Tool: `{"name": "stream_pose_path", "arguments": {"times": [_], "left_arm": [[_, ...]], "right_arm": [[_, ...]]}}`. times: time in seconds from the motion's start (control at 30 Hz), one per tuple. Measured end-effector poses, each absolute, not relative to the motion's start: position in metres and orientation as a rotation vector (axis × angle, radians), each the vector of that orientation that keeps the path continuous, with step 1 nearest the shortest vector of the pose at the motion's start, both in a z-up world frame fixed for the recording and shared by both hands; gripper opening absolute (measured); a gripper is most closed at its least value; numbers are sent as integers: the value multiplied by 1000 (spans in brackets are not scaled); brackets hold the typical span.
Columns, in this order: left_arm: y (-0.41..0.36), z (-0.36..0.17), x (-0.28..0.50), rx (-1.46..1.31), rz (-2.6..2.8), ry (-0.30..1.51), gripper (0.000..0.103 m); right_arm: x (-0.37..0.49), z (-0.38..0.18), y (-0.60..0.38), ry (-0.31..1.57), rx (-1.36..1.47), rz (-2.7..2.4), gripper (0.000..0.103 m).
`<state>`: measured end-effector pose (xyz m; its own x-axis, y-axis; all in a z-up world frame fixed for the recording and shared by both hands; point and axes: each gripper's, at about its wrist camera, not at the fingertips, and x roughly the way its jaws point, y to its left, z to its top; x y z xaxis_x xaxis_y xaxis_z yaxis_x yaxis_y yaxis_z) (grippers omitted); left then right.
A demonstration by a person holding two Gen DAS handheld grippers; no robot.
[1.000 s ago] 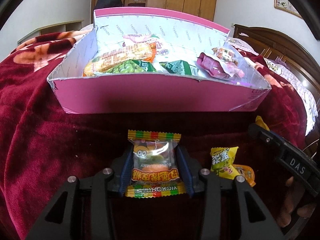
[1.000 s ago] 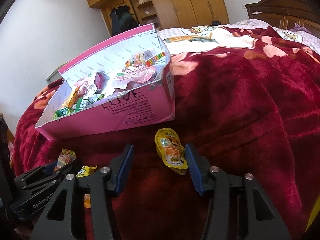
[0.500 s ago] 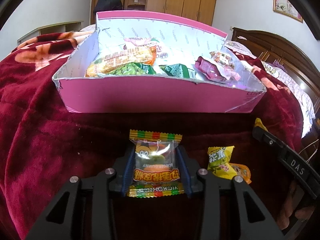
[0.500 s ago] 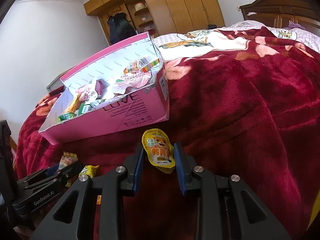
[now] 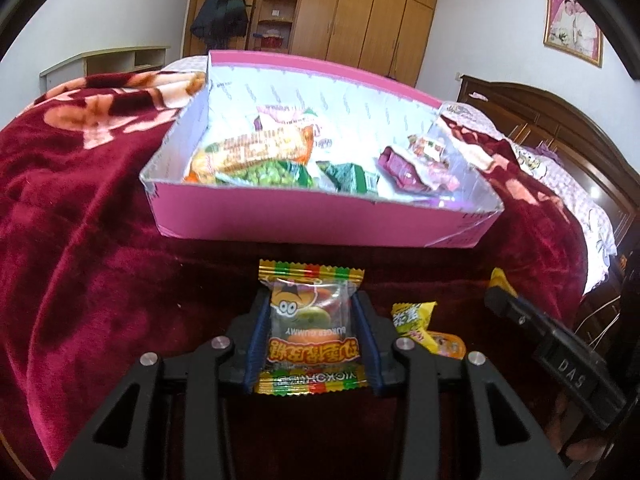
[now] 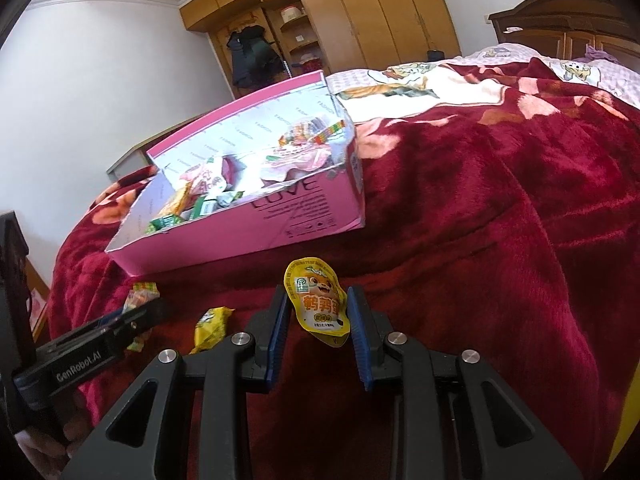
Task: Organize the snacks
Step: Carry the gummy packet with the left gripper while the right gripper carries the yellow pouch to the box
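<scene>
I take the open pink cardboard box (image 5: 320,224), already holding several snack packets, as my landmark on the dark red plush blanket (image 5: 80,240). Just in front of its near wall, my left gripper (image 5: 311,334) has its blue pads pressed narrowly on both sides of a clear burger-gummy packet with striped rainbow edges (image 5: 310,332), held off the blanket. My right gripper (image 6: 318,320), in front of the box's near right corner, is nearly closed on a yellow foil pouch printed with an orange cartoon animal (image 6: 318,304), which stands upright between the pads. A small yellow candy wrapper (image 6: 210,328) lies on the blanket in front of the box, between my two grippers, beside an orange packet (image 5: 446,344).
</scene>
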<state>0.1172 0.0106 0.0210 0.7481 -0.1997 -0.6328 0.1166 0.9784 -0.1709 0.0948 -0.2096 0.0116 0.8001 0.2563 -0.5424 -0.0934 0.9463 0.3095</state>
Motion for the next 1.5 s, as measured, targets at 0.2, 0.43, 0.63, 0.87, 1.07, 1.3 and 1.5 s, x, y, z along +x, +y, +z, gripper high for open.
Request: {"name": "stream_pose_path", "arguments": {"times": [0.2, 0.43, 0.63, 0.87, 1.07, 1.3, 1.5], "left_arm": [[15, 38, 112, -141, -184, 675, 42], [19, 55, 115, -147, -176, 645, 42], [22, 69, 130, -122, -153, 617, 42], [29, 82, 167, -94, -118, 590, 42], [33, 86, 196, -75, -92, 573, 42], [36, 80, 229, -49, -73, 583, 42], [39, 70, 247, -55, -67, 613, 42]], "right_arm": [[86, 25, -201, 597, 267, 231, 30], [85, 38, -193, 586, 249, 275, 30], [92, 47, -186, 582, 225, 311, 30], [104, 55, -186, 566, 220, 321, 30], [110, 58, -189, 567, 216, 323, 30], [117, 63, -186, 563, 214, 334, 30], [123, 63, -181, 567, 202, 345, 30]]}}
